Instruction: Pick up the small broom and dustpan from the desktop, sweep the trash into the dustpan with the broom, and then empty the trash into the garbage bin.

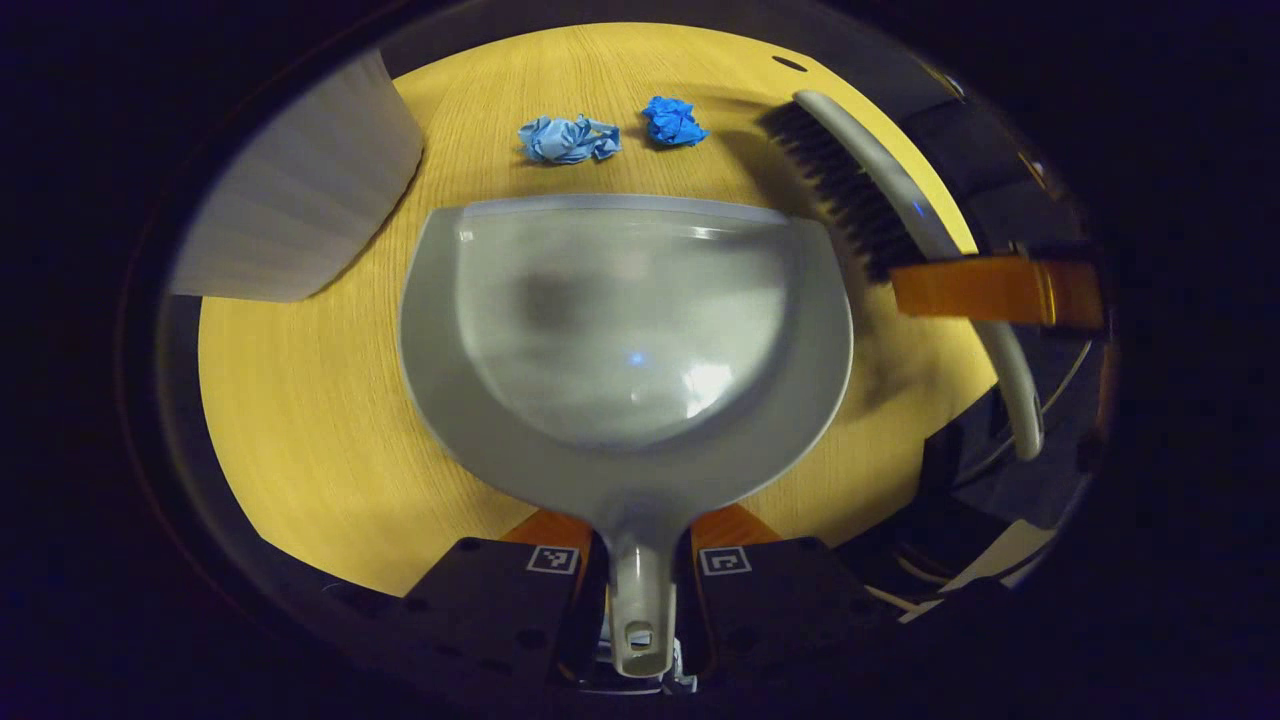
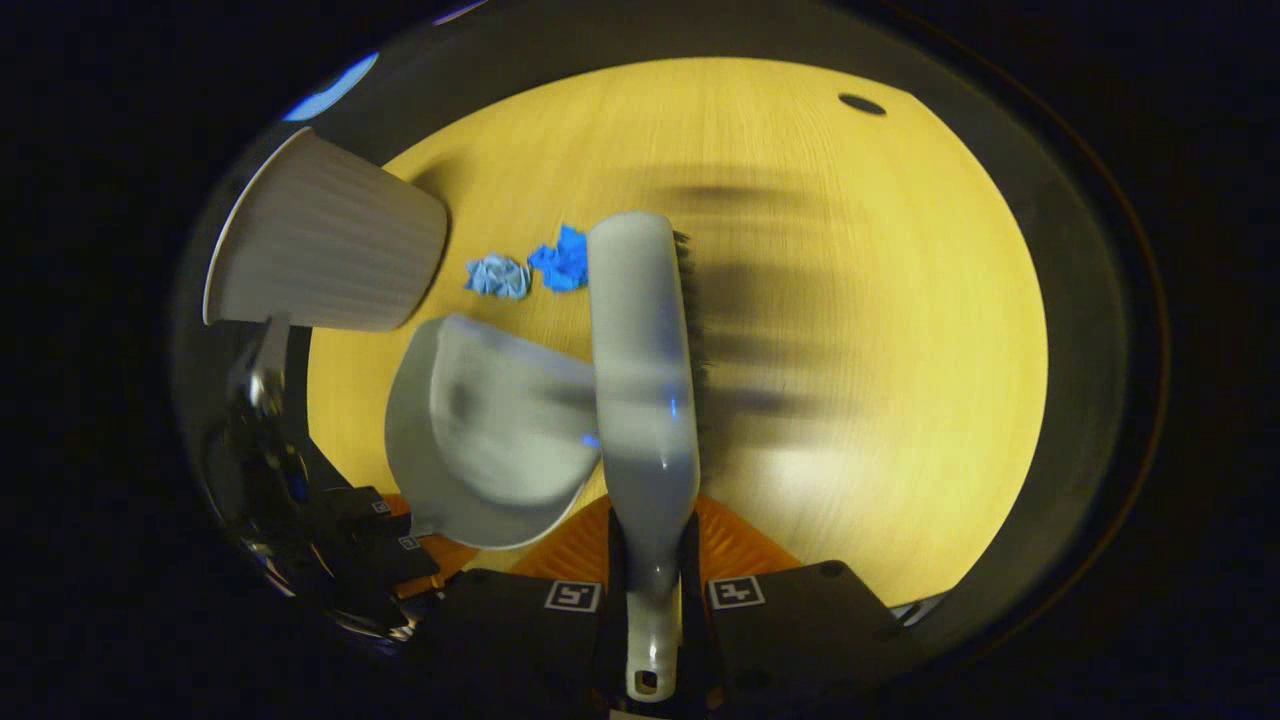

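Right now the left tongs (image 1: 640, 560) are clamped on the dustpan (image 1: 625, 340) handle, its pan empty over the bench (image 1: 300, 400). The right tongs (image 2: 655, 590) are clamped on the broom (image 2: 640, 350) handle. Two blue paper wads (image 1: 568, 138) (image 1: 673, 121) lie near the bench's far edge, beside the white ribbed garbage bin (image 2: 320, 250); its inside is hidden.

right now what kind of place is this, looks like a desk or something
Probably a staged tabletop cleaning setup: a round wooden desktop with two crumpled blue paper scraps as trash, a pale ribbed bin at its edge, and a dustpan and small broom held ready.
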`<state>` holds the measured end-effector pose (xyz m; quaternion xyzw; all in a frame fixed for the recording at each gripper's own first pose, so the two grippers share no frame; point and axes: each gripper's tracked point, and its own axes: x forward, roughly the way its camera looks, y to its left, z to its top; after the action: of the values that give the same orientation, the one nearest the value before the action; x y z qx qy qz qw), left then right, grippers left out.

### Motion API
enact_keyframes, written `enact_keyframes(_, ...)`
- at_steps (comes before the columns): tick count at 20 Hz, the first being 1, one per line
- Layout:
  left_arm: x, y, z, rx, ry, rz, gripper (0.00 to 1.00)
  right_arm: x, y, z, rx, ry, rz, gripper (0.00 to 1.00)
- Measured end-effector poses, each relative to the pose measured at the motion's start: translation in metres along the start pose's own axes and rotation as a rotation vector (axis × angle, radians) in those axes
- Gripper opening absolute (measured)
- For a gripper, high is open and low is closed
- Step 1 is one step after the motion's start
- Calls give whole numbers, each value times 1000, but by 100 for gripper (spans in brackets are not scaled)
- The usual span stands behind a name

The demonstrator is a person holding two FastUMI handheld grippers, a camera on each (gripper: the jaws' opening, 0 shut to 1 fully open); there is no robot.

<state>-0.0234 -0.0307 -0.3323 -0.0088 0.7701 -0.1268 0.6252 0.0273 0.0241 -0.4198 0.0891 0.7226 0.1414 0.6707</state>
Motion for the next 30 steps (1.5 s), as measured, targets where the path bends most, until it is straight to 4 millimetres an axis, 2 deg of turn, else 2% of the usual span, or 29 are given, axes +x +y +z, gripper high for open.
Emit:
enact_keyframes(3, 1, 16, -4, 65, -6, 31, 27, 8, -13, 51, -137, -45, -52, 24)
enact_keyframes(5, 2, 22, -7, 90, -6, 33, 28, 26, -13, 82, -282, -59, -90, 24)
enact_keyframes(8, 3, 31, -9, 129, -5, 43, 27, 43, -9, 118, -492, -51, -163, 24)
enact_keyframes(10, 3, 36, -12, 158, 4, 50, 29, 56, 0, 128, -579, -8, -189, 24)
enact_keyframes(12, 5, 40, -14, 174, 5, 55, 29, 71, 2, 130, -686, 38, -237, 24)
enact_keyframes(15, 5, 42, -17, 188, 3, 64, 27, 80, 26, 110, -760, 149, -187, 24)
enact_keyframes(20, 8, 45, -17, 208, 8, 63, 27, 76, 51, 48, -936, 338, -42, 24)
enact_keyframes(22, 9, 47, -19, 222, 4, 62, 28, 69, 56, 22, -962, 425, 43, 24)
enact_keyframes(24, 10, 49, -19, 245, 6, 64, 28, 65, 57, 4, -926, 498, 151, 24)
enact_keyframes(25, 10, 50, -18, 256, 4, 65, 28, 62, 51, 0, -909, 535, 196, 24)
enact_keyframes(27, 9, 52, -18, 272, 8, 72, 27, 61, 53, 1, -876, 557, 248, 25)
enact_keyframes(30, 11, 48, -14, 238, -38, 76, 27, 48, 56, 5, -726, 493, 365, 25)
